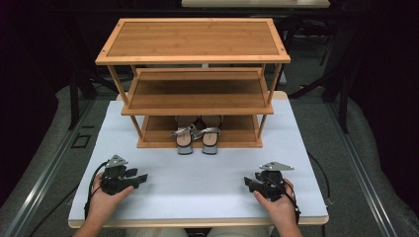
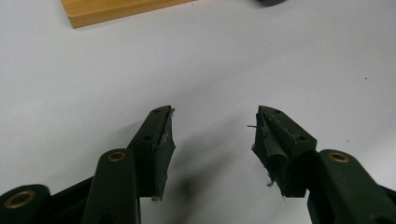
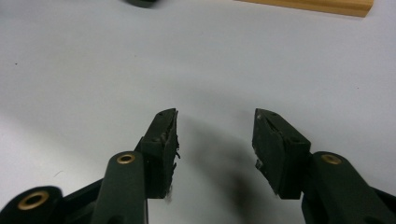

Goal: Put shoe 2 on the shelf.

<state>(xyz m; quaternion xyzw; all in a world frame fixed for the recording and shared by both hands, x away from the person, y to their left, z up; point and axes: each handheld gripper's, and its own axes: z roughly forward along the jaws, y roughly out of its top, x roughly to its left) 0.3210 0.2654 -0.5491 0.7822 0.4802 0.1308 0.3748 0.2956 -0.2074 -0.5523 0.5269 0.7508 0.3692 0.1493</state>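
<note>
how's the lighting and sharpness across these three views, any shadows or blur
High view: table brightly lit, surroundings nearly black, shoes soft. Left gripper view: left gripper jaws sharp, dark shadow beneath them, rack edge slightly blurred. Right gripper view: right gripper sharp, smeared shadow below.

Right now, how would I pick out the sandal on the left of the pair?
Find the three-tier wooden shoe rack at the far side of the white table. On its bottom shelf stand two silver-strapped sandals; the left sandal is the one nearer the left gripper, beside the right sandal.
</note>
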